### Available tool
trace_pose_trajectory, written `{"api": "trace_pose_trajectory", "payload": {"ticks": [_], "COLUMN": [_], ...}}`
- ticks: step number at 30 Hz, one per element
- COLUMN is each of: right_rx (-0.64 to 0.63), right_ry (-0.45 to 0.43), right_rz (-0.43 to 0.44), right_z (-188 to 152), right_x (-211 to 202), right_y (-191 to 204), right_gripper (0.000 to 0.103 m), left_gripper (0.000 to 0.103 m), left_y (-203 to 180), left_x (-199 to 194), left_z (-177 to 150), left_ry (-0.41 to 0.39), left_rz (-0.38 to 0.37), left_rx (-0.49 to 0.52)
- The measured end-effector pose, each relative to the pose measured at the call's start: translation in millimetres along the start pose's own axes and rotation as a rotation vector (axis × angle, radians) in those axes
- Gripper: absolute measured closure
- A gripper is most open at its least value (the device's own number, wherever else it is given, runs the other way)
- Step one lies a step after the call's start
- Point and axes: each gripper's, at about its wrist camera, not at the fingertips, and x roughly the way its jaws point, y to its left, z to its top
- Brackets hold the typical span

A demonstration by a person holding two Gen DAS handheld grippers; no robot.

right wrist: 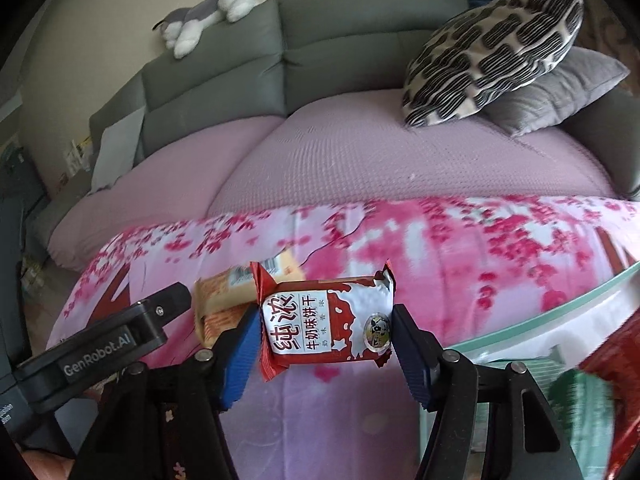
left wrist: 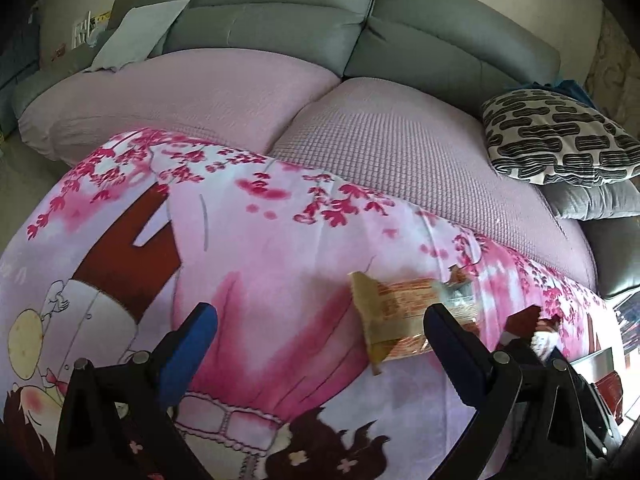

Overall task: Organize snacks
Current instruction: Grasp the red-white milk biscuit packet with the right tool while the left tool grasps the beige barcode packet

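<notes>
A red and white milk-biscuit packet [right wrist: 308, 320] hangs crosswise between the blue pads of my right gripper [right wrist: 326, 316], which is shut on its two crimped ends above the pink floral cloth [right wrist: 460, 264]. An orange and yellow snack packet [left wrist: 396, 312] lies on the cloth. My left gripper [left wrist: 320, 316] stands wide open over the cloth with nothing between its fingers; that packet sits just beyond its right finger [left wrist: 448, 336], partly hidden by it. In the right wrist view the orange packet [right wrist: 224, 300] lies behind the held one, beside the left gripper's black body [right wrist: 100, 344].
A grey sofa [left wrist: 280, 20] with a lilac cover [left wrist: 380, 148] runs behind the cloth. On its right end rests a black-and-white patterned cushion [right wrist: 492, 56] on a grey one. A plush toy [right wrist: 216, 8] lies on the backrest. A glass tabletop edge [right wrist: 540, 320] and red and green packaging [right wrist: 600, 380] are at right.
</notes>
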Motion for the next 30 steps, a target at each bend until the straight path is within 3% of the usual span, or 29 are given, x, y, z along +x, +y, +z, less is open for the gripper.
{"api": "trace_pose_trajectory", "payload": {"ticks": [10,26,28,30], "right_rx": [0.055,0.072,0.071,0.071], "right_ry": [-0.059,-0.039,-0.038,-0.037], "right_rz": [-0.118,-0.148,-0.149,-0.149], "right_z": [10.0,8.1,8.1,8.0], "right_x": [-15.4,-11.0,-10.7,-10.6], "right_y": [-30.4,-41.8,-41.7,-41.7], "right_gripper": [0.037,0.037,0.037,0.037], "left_gripper": [0.003,0.004,0.011,0.011], "left_y": [-33.4,-59.9,-58.6,-58.3], "left_x": [18.9,54.7,54.0,53.5], "left_z": [8.1,2.4,2.1,2.2], "left_ry": [0.017,0.089,0.083,0.078], "left_rz": [-0.049,-0.064,-0.067,-0.071], "left_rx": [0.029,0.047,0.044,0.038]}}
